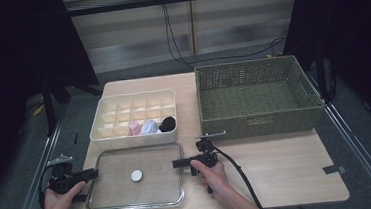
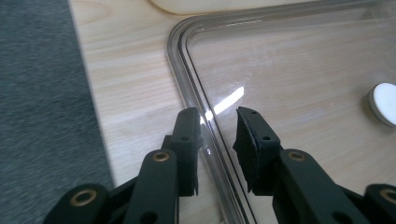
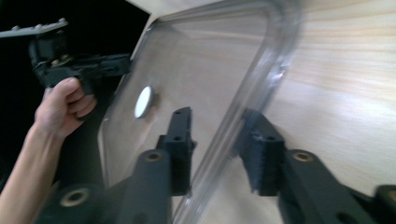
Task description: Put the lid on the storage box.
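Note:
A clear lid (image 1: 155,192) with a round white knob (image 1: 136,175) lies flat on the wooden table, near its front edge. My left gripper (image 1: 94,174) is at the lid's left rim. In the left gripper view the jaws (image 2: 218,126) straddle the rim (image 2: 187,70) with a gap on either side, open. My right gripper (image 1: 176,163) is at the lid's right rim. Seen in the right gripper view, its jaws (image 3: 217,126) stand apart around the rim (image 3: 261,70), open. The knob (image 3: 143,101) and the left gripper (image 3: 123,63) show beyond.
A cream divided organizer box (image 1: 136,138) stands just behind the lid, with a pink item (image 1: 134,128), a pale item (image 1: 149,127) and a black item (image 1: 168,122) in its front cells. A green woven basket (image 1: 260,121) sits at the back right.

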`<state>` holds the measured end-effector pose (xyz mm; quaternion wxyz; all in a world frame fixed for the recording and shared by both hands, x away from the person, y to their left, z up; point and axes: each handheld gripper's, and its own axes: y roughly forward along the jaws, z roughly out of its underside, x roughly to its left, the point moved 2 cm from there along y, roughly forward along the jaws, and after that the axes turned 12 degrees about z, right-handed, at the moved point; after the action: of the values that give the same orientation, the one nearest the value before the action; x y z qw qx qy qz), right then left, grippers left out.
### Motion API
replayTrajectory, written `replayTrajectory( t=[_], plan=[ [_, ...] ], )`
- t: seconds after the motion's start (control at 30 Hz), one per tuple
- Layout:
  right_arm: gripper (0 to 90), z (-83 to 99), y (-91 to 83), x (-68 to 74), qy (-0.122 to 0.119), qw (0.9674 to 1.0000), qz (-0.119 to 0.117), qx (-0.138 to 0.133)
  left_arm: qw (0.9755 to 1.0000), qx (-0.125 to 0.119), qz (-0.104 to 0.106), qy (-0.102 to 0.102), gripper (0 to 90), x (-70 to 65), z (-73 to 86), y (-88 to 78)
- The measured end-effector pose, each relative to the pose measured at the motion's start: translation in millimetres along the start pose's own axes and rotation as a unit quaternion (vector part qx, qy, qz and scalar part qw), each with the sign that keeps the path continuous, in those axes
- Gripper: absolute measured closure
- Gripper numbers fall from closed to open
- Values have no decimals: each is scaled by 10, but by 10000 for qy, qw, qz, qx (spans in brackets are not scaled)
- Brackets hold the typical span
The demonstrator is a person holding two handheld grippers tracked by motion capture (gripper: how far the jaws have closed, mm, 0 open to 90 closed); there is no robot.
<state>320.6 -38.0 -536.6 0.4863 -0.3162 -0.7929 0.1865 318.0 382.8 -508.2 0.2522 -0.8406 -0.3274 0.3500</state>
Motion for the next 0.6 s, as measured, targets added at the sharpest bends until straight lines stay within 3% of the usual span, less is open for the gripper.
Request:
replayTrajectory(
  t=[0.2,0.4,0.6],
  plan=[
    [699,-5,-10,4,40,9998,-159,-96,9999,88,11,109,667,-13,-9,4],
    [722,1,-48,13,-73,9992,-260,-281,9999,42,148,-14,492,-28,-5,-1],
    [732,5,-78,30,-162,9989,-286,-343,9995,111,305,-43,410,-34,44,-55]
  ],
)
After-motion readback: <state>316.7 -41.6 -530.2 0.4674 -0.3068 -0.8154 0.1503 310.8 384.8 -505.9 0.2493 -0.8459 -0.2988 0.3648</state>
